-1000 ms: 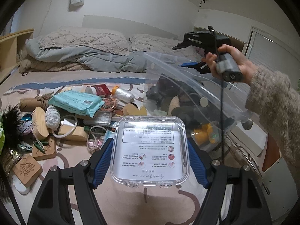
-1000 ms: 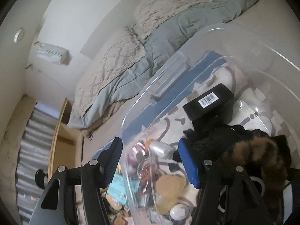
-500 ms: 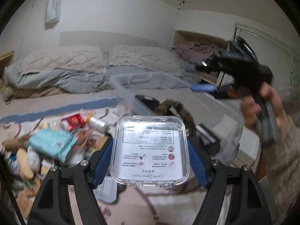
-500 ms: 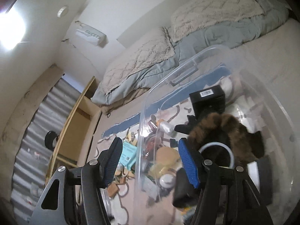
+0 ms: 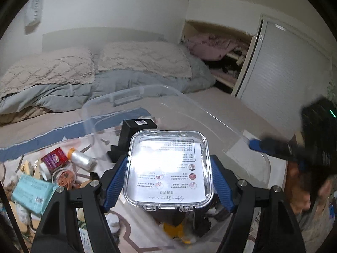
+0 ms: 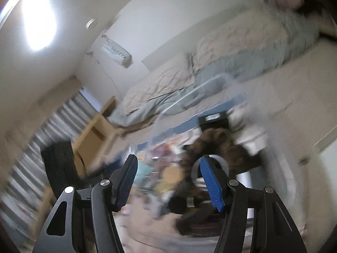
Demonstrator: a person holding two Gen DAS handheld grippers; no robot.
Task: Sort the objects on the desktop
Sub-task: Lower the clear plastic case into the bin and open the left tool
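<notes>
Clear plastic case (image 5: 168, 168), clamped flat between the left gripper (image 5: 168, 181) pads, hovers directly above the transparent storage bin (image 5: 189, 103). Right gripper (image 6: 168, 181), jaws apart and empty, appears beside the bin's rim, though blurred.

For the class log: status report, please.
Left gripper shut on clear case, over storage bin. Right gripper open, empty. Nothing blocking.

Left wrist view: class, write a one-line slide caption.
Left gripper holds a clear lidded case above the open clear bin.
</notes>
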